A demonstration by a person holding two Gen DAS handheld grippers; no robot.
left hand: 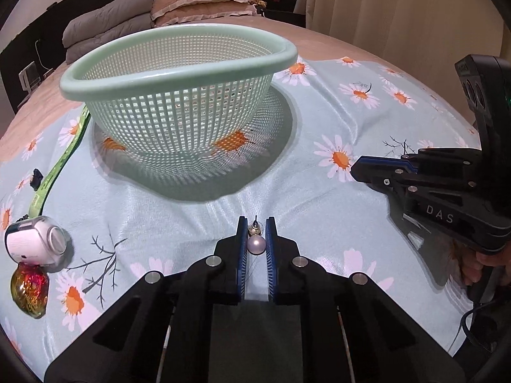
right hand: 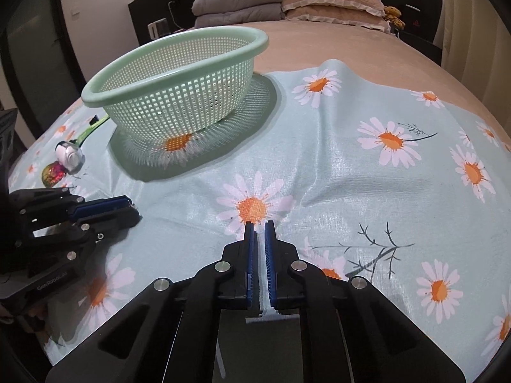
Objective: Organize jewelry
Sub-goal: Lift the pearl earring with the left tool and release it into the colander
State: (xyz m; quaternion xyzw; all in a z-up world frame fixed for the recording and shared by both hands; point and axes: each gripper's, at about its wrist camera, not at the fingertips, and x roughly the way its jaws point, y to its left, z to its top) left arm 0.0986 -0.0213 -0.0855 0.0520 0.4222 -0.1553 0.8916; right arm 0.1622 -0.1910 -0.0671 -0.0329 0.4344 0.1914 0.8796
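My left gripper (left hand: pixel 256 223) is shut on a pearl earring (left hand: pixel 255 243); the pearl sits between the blue pads and its post points forward. It hovers over the daisy cloth in front of the pale green mesh basket (left hand: pixel 179 73), which also shows in the right wrist view (right hand: pixel 172 63). My right gripper (right hand: pixel 260 225) is shut with nothing between its pads, low over the cloth to the basket's right; it shows in the left wrist view (left hand: pixel 356 167). The left gripper shows at the left of the right wrist view (right hand: pixel 135 212).
At the left lie a green strap (left hand: pixel 60 162), a white watch-like device (left hand: pixel 35 242), an iridescent red-gold ornament (left hand: pixel 30 290) and a small black piece (left hand: pixel 35 177). The daisy cloth (right hand: pixel 351 175) covers a bed; pillows (right hand: pixel 332 3) and a folded quilt lie behind.
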